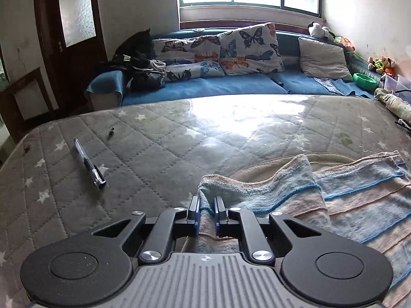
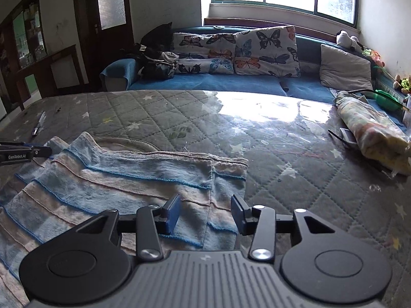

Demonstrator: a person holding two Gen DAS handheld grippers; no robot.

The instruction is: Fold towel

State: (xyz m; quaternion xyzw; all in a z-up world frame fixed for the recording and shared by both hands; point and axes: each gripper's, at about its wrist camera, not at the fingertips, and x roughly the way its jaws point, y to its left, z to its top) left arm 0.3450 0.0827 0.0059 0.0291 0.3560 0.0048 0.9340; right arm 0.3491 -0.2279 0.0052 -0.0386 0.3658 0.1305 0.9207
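**Left jaws pinching towel edge, right jaws wide over the other end**

Left wrist view: my left gripper (image 1: 207, 214) has its jaws nearly together with a ridge of the striped towel (image 1: 295, 197) clamped between them. The towel is on the quilted star table cover (image 1: 154, 138), bunched at my jaws and running off right, with 1 corner flopped over. A pen (image 1: 90, 164) lies well apart to the left. Risk: the pinch looks thin, maybe only a hem, so a lift could let the terry slip out, or drag the whole towel instead of folding it.

Right wrist view: my right gripper (image 2: 205, 214) has jaws spread wide, gripping nothing, poised low over the towel's (image 2: 115, 179) right end, the near edge between and below the fingers. Left gripper (image 2: 25, 152) shows at far left on the towel's other end. Risk: closing here could grab 2 layers or miss the corner, giving a skewed fold. A rolled cloth bundle (image 2: 372, 138) sits well apart at right.
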